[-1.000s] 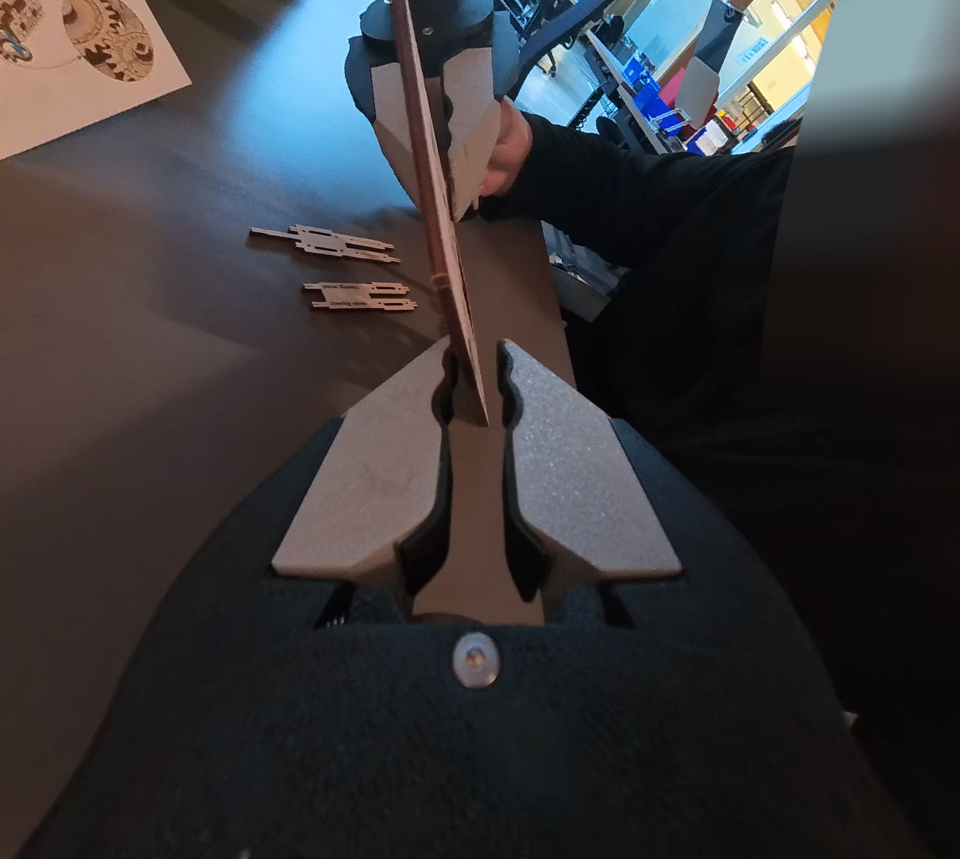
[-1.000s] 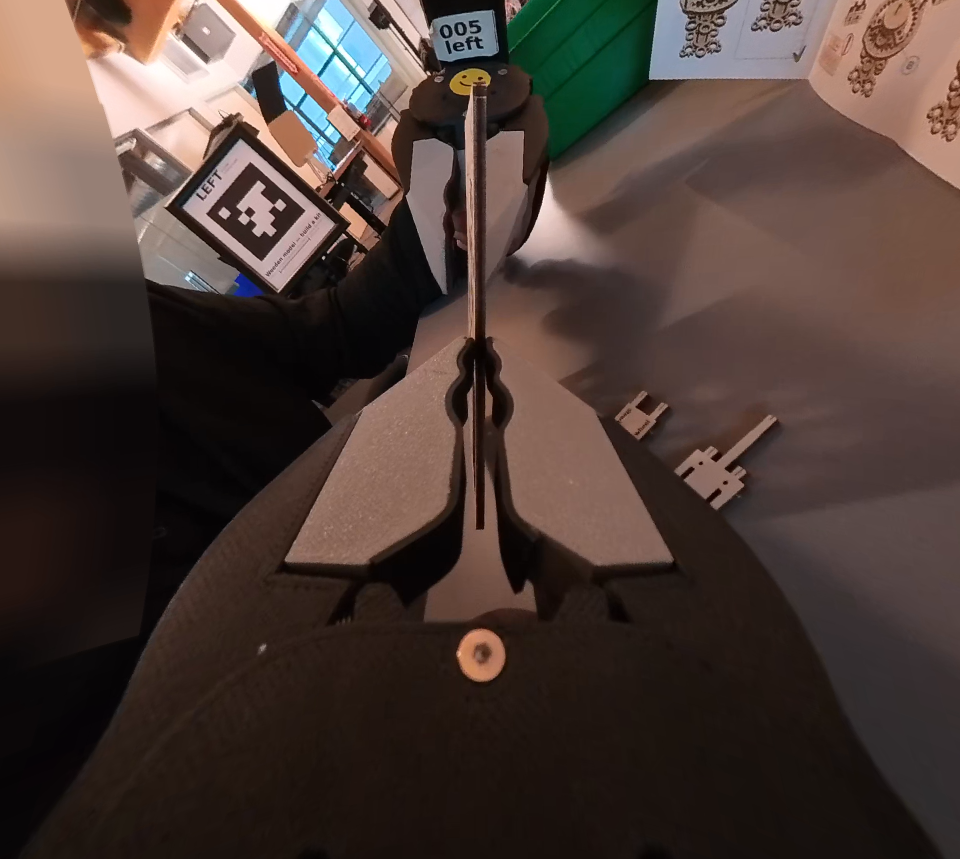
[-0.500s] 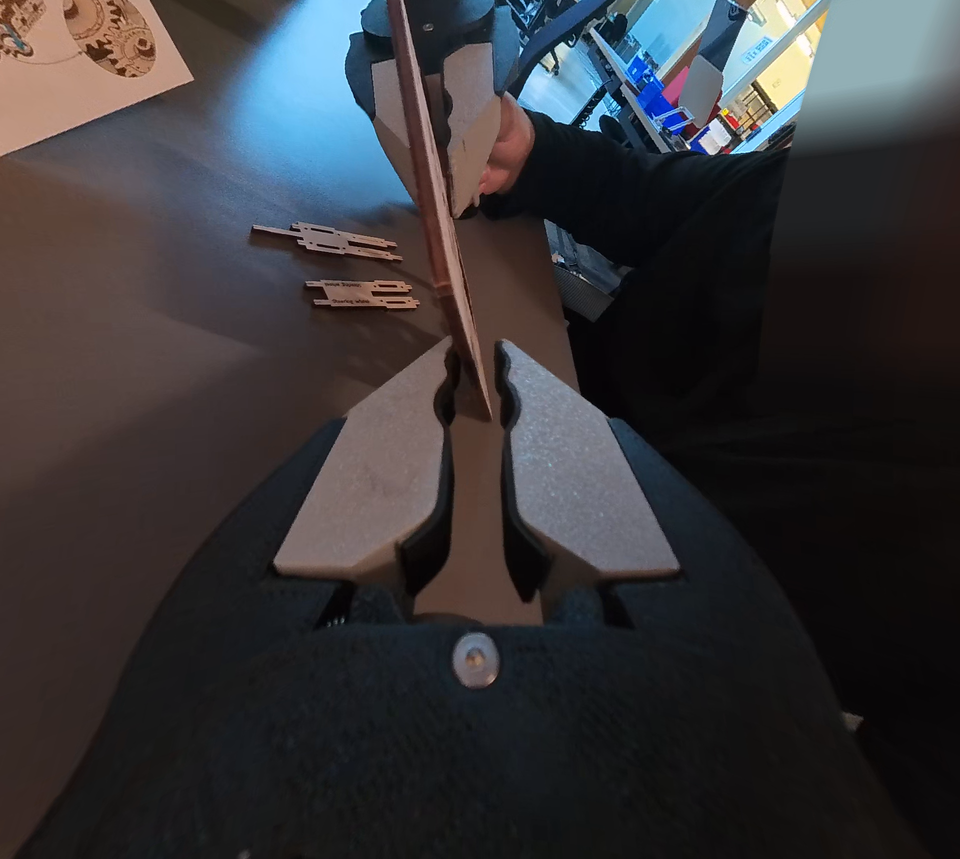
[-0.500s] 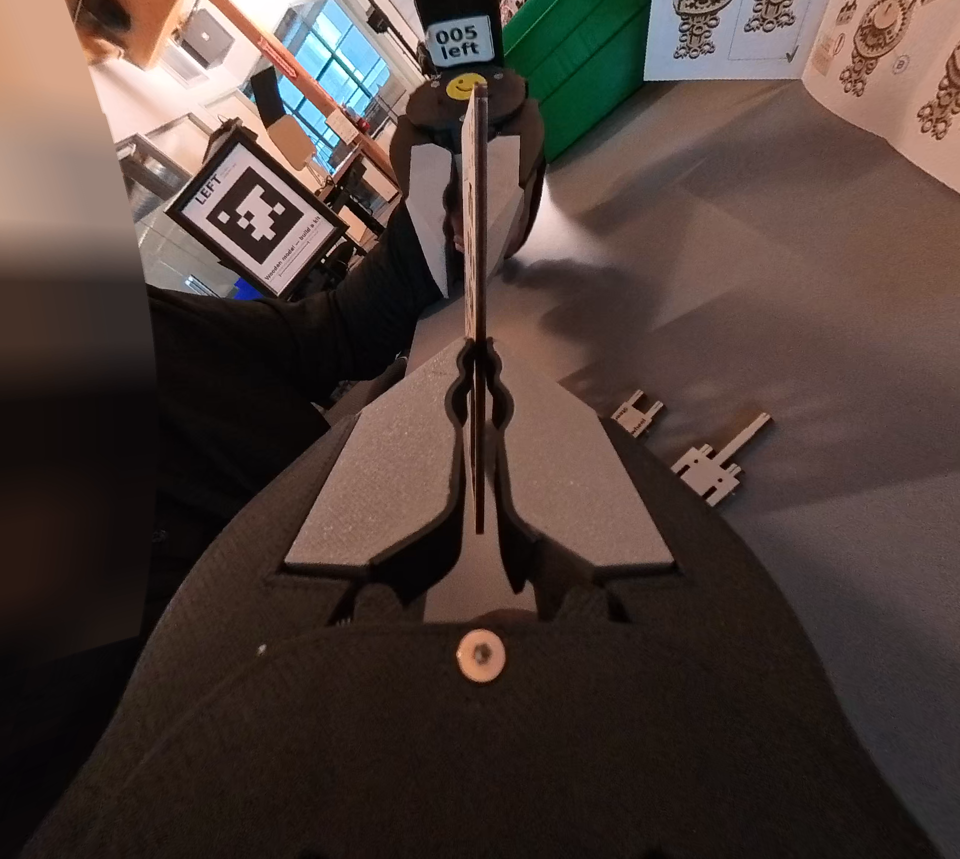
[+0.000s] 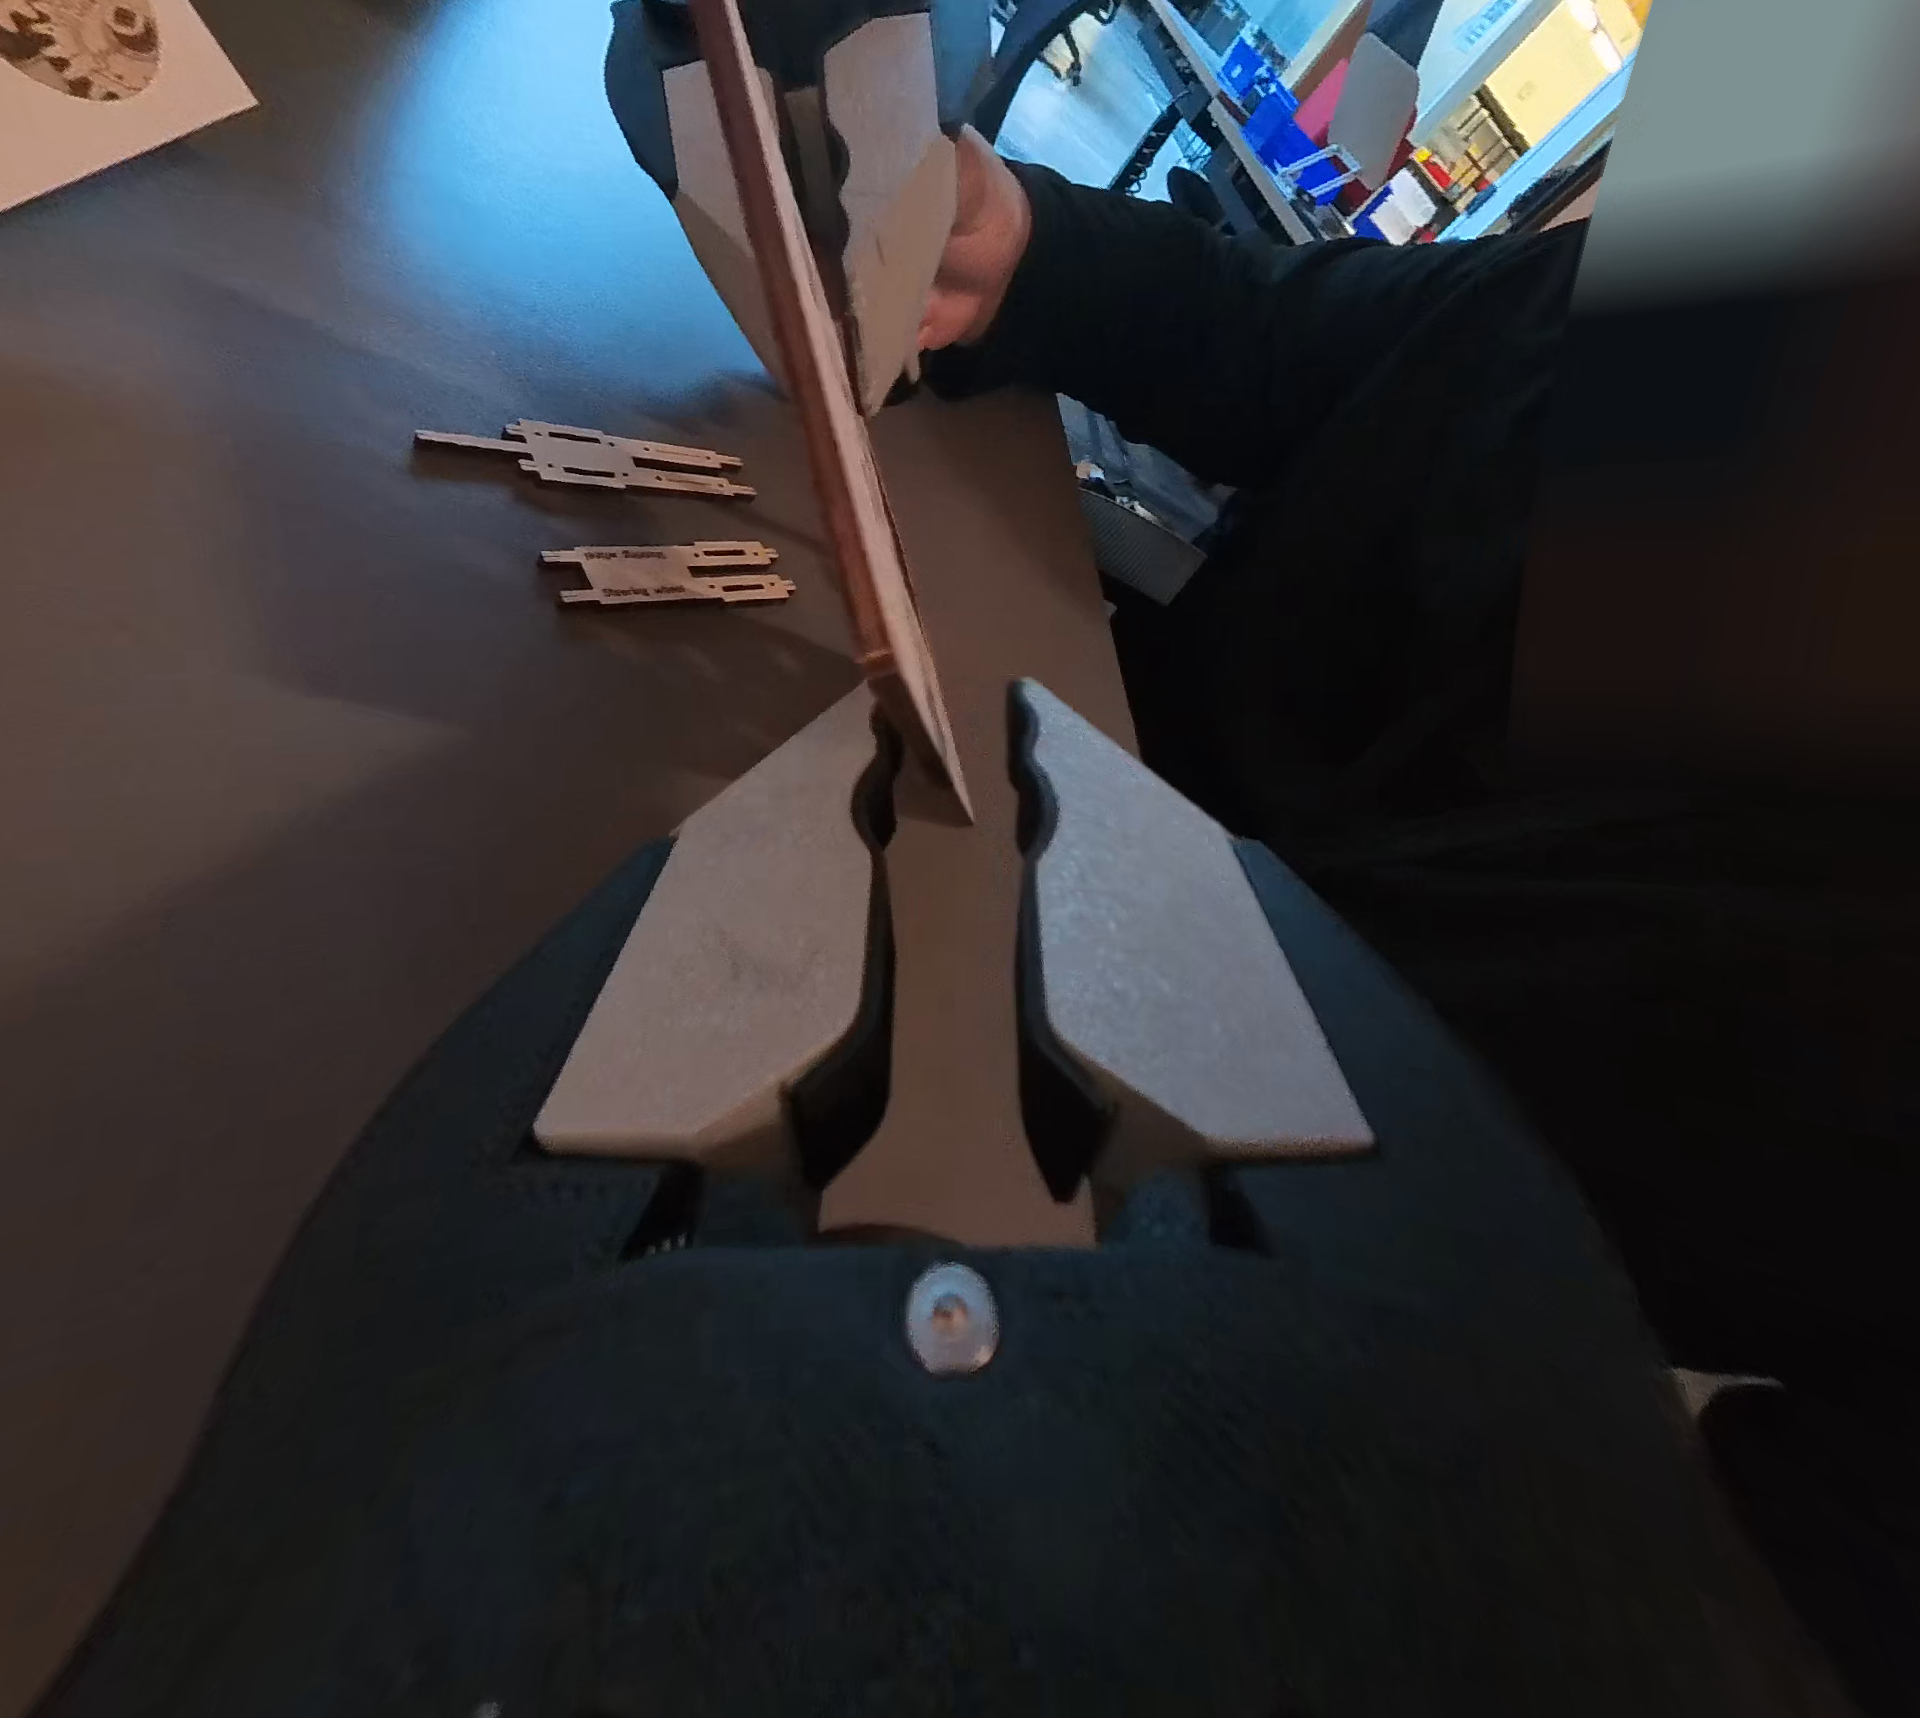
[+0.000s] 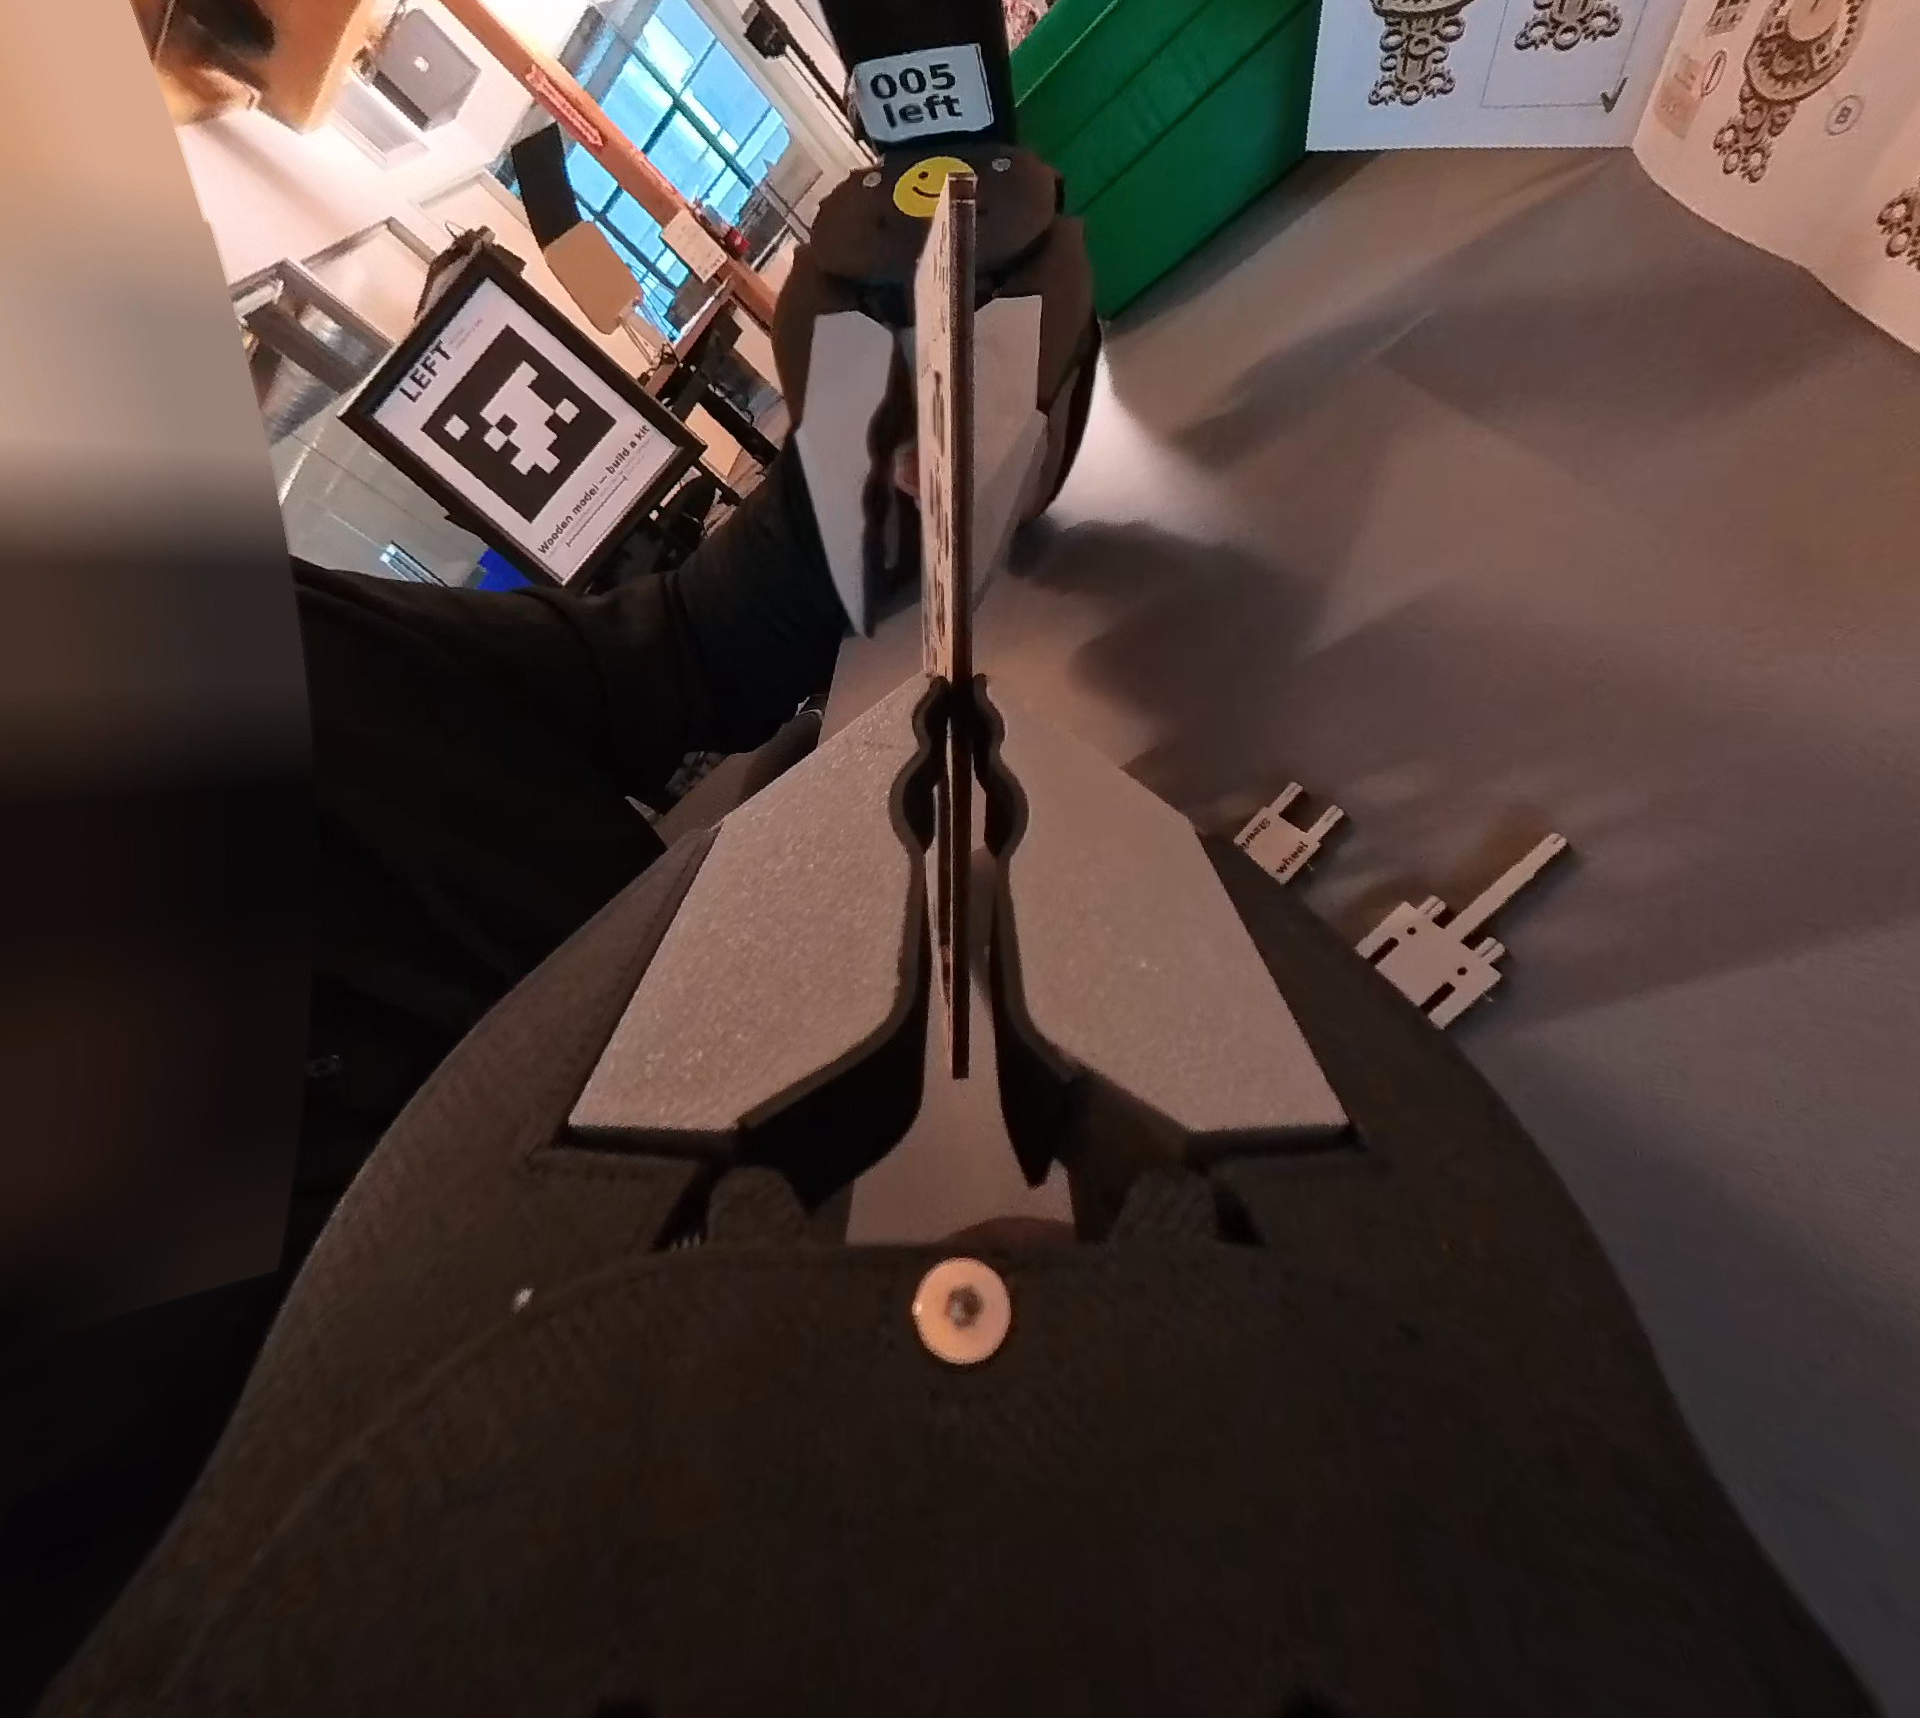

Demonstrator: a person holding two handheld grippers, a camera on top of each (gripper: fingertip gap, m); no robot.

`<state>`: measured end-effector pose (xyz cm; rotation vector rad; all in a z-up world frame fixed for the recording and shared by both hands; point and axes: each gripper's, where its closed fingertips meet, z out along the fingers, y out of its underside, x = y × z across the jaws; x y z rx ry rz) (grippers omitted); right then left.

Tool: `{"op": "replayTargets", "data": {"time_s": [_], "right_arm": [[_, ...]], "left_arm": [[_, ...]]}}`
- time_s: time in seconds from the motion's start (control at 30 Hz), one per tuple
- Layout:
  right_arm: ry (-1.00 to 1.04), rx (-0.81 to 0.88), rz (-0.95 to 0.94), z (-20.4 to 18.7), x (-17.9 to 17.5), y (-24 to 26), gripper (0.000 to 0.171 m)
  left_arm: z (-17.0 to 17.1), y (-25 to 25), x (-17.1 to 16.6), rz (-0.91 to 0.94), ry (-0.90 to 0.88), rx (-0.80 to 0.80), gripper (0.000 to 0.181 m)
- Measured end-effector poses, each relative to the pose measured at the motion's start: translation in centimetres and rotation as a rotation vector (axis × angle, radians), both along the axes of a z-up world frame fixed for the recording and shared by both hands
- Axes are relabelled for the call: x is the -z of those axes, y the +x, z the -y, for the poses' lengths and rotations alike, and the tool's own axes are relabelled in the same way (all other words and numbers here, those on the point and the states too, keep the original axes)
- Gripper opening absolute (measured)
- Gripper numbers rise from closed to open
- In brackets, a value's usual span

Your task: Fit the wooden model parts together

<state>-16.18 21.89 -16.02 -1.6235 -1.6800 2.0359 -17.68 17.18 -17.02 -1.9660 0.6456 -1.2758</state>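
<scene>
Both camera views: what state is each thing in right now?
Wooden sheet: held on edge, off the table, between the two grippers.
Right gripper: shut on the sheet.
Left gripper: open, sheet's end between its fingers.
Two small wooden pieces: lying flat on the table, apart, untouched.
Green bin: cannot tell whether it is open.

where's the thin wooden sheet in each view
Left wrist view: the wooden sheet runs edge-on from the far right claw down into the open left claw.
Right wrist view: the sheet stands at centre, clamped in the right claw.
Shared landmark: two small flat wooden parts on the table.
</scene>
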Motion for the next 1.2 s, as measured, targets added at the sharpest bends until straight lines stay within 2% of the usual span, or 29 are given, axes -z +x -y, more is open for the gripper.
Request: {"op": "replayTargets", "data": {"time_s": [0.33, 1.2], "right_arm": [[0.002, 0.007, -0.003, -0.18, -0.12, 0.07, 0.0], [0.001, 0.009, -0.001, -0.24, 0.0, 0.06, 0.0]], "left_arm": [[0.36, -0.17, -0.07, -0.005, 0.003, 0.013, 0.021], [0.33, 0.05, 0.4, -0.025, -0.003, 0.015, 0.014]]}}
